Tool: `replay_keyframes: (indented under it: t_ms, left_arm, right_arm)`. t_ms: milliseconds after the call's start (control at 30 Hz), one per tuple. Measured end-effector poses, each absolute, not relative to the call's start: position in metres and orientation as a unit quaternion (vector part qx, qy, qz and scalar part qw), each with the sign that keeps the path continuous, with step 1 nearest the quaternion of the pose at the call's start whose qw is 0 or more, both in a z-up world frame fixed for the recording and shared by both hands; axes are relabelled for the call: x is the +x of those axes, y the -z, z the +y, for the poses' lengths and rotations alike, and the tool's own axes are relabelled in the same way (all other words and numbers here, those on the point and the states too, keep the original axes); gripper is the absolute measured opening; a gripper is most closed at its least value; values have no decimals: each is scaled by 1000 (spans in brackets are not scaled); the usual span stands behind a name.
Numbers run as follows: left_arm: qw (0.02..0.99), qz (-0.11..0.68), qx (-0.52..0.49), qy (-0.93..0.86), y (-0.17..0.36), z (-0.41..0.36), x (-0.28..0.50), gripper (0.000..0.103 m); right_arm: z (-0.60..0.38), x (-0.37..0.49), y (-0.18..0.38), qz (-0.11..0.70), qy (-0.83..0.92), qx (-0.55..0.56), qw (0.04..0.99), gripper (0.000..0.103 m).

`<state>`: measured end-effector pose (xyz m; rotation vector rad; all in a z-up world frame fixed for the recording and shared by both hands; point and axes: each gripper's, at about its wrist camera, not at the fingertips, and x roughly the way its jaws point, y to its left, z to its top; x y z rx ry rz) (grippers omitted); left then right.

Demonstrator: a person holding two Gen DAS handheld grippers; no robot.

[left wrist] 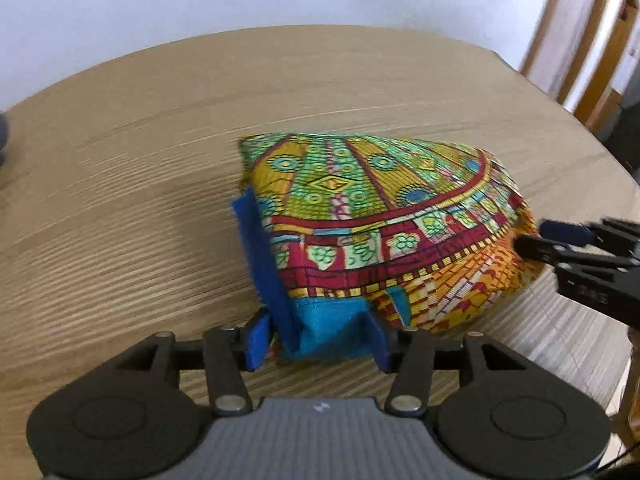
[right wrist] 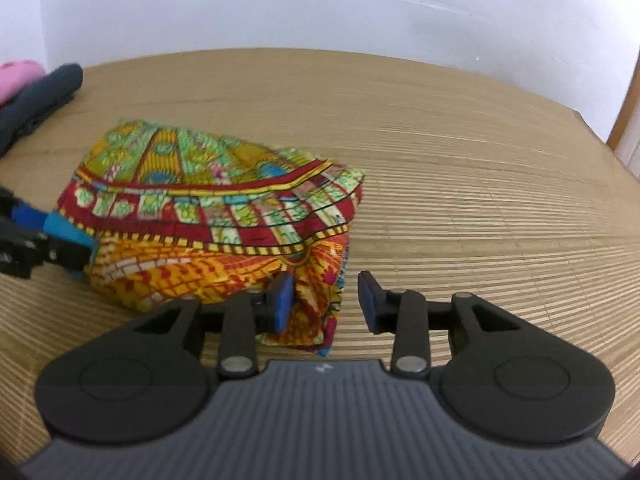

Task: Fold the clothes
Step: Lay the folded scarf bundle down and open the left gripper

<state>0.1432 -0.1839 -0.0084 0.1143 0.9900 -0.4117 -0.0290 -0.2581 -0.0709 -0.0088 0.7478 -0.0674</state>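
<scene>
The wooden bench (left wrist: 120,160) fills both views, its grain running across under a pale wall (right wrist: 320,8). Near its middle lies the patterned cloth (left wrist: 380,208), folded into a thick bundle of green, yellow, red and orange print with a turquoise corner at one end.

The left claw (left wrist: 320,340) tilts steeply down at the end of the bundle nearest it. Its 2 blue-padded fingers (left wrist: 256,340) stand apart on either side of the turquoise corner, which sits between them; the left pad lies beside a loose blue strip along the cloth's edge, and the right pad appears just clear of the fabric, so the hold looks slack rather than pinched. In the right wrist view this claw appears at the far left edge, at the turquoise end.

The right claw (right wrist: 326,304) angles down at the opposite, orange end. Its jaws are part-way spread: the left finger rests against the crumpled orange folds, the right finger hangs over bare bench, away from the cloth, and a corner of fabric lies in the gap, unclamped.

Far left on the bench, a dark garment (right wrist: 36,100) lies beside something pink (right wrist: 16,76).
</scene>
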Motion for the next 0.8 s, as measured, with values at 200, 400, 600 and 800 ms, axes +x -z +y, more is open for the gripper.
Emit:
replay_keyframes:
  t_ms: [200,400,600,800]
  left_arm:
    - [868,463,91,151,0,-186,122,68]
    - [863,477,96,134,6,-205,119,68]
    - [850,501,95,134,12,-221,118,70]
    - [842,517,99,115,21,-228,125,70]
  right_arm:
    - [-278,-53,63,366,11,64,928,43]
    - [-285,-55,70,387,-11,111,915,57]
    - [-266,-44,73,425,-38,68,902,57]
    - [-256,-46,75,445,-50,31,894,57]
